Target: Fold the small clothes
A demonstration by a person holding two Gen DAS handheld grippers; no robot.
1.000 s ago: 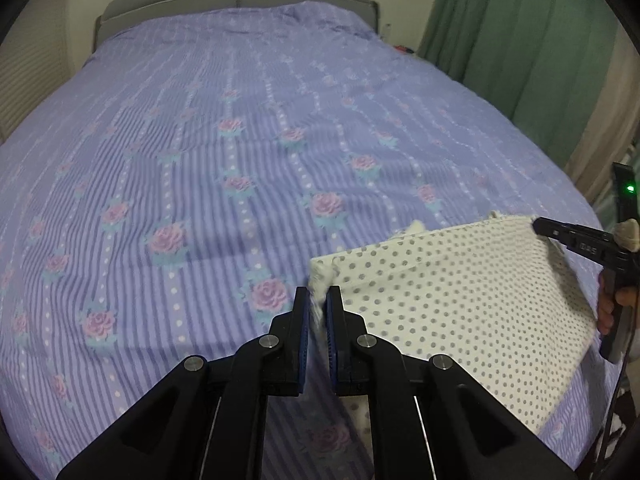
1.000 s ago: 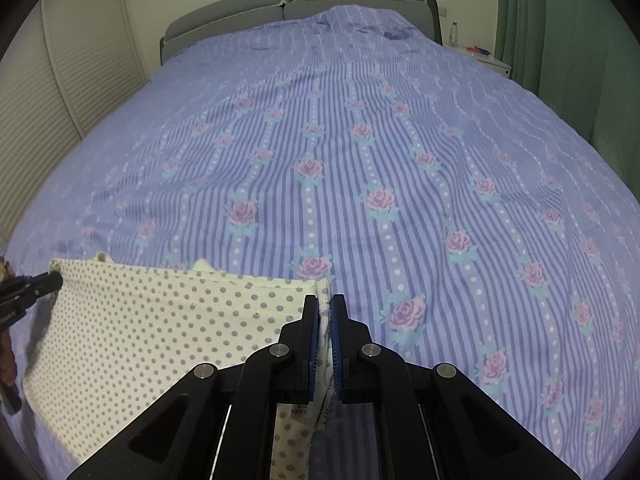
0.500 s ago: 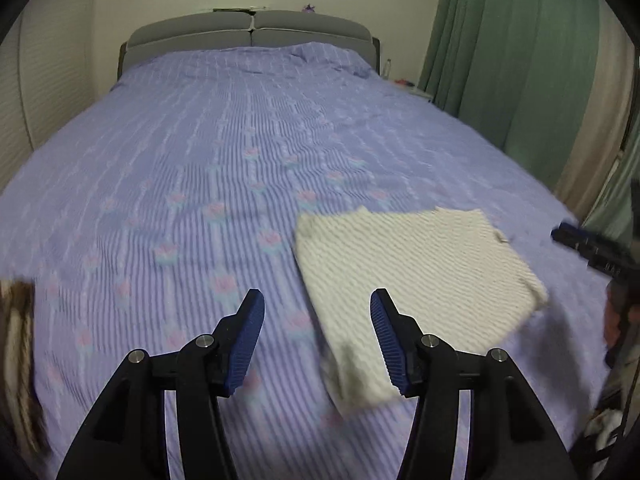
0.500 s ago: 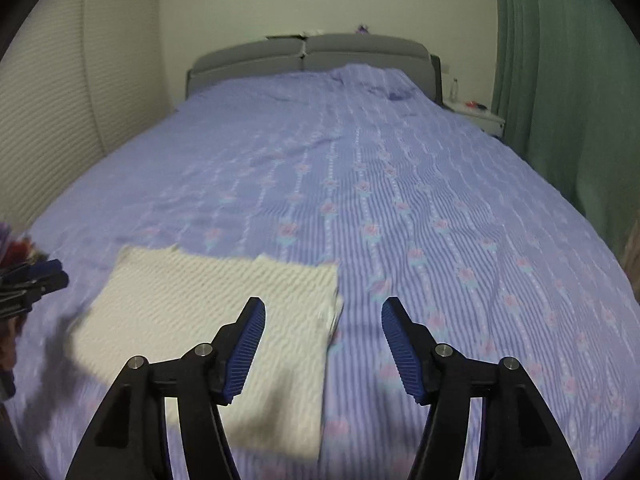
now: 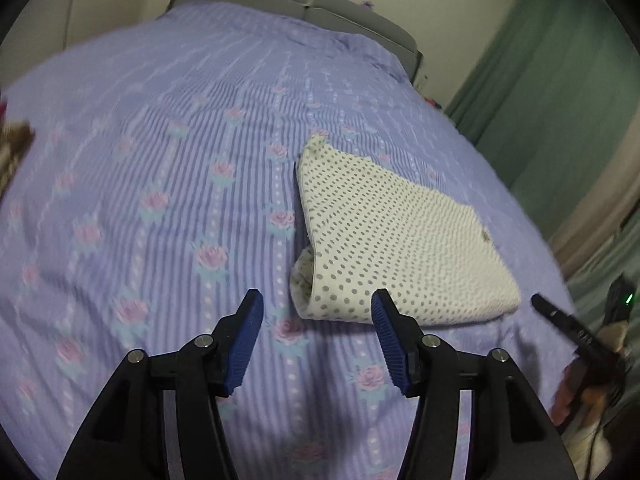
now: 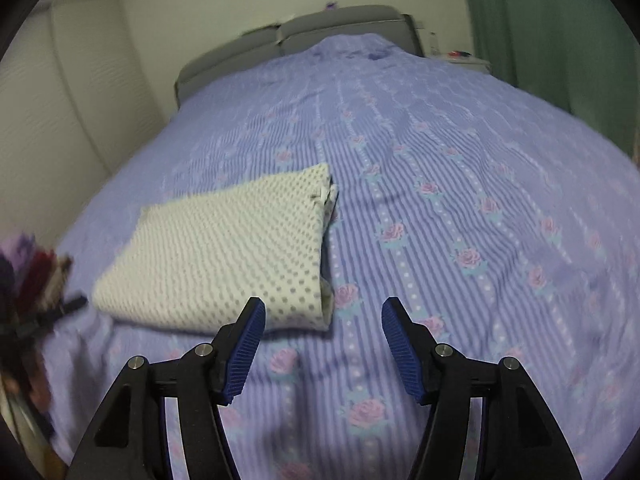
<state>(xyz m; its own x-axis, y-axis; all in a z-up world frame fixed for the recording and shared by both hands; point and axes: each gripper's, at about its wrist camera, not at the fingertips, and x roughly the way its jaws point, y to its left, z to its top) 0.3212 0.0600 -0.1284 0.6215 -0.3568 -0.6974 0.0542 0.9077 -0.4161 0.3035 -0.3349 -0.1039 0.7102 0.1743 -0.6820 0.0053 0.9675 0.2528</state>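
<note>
In the left wrist view, a blurred brown thing (image 5: 14,148) sat at the far left edge of the frame on the bed (image 5: 160,160), whose purple striped cover bore rows of pink roses. At bottom centre the left gripper (image 5: 316,342) stood released, its blue pads wide apart over bare cover with nothing between them; its jaws had just been opening. Just above and right of it the cloth (image 5: 392,240), cream with grey dots, lay folded flat on the bed in the right-centre of the frame, its near left corner slightly lifted to show a lower layer. At the lower right edge the right gripper (image 5: 568,326) showed as a dark blurred bar, with a hand (image 5: 580,392) below it. A green curtain (image 5: 560,80) filled the upper right.

In the right wrist view, a dark blurred shape (image 6: 44,316), apparently the left gripper, sat at the left edge. The cloth (image 6: 224,256) lay left of centre, its right edge showing stacked layers. The right gripper (image 6: 323,346) at bottom centre was released, pads apart and apart from the cloth, its left pad just below the cloth's near edge. The grey headboard (image 6: 320,32) stood at the top.
</note>
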